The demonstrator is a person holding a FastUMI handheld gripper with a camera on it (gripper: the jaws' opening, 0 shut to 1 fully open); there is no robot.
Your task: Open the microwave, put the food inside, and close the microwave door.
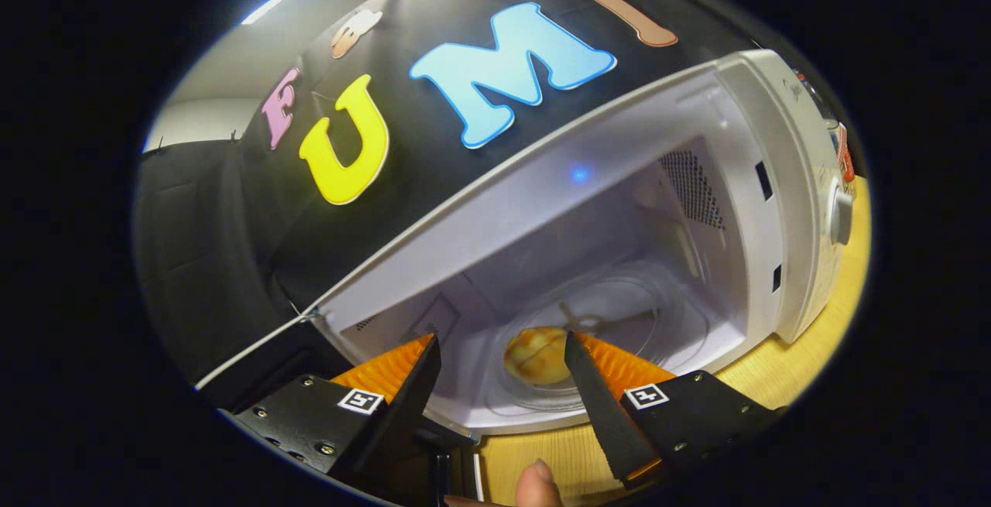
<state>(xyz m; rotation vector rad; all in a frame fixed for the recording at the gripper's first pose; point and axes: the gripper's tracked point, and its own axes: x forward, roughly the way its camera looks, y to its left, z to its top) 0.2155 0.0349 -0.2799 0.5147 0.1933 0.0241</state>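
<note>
Right edge of the bread roll (533, 355) behind one finger (600, 406) of the hand-held gripper (503, 346)

The microwave (782, 182) stands on the surface (821, 337) with its cavity facing the gripper (503, 360), and the booth's wall rises behind and to the left of it. Its control panel with a knob (841, 217) lies to the right of the cavity. Inside, the food (536, 355) sits on the glass turntable (658, 321), towards its near edge. The jaws stand apart at the cavity's front edge, with the food just ahead, between their tips. A fingertip (538, 485) lies below, between them.
</note>
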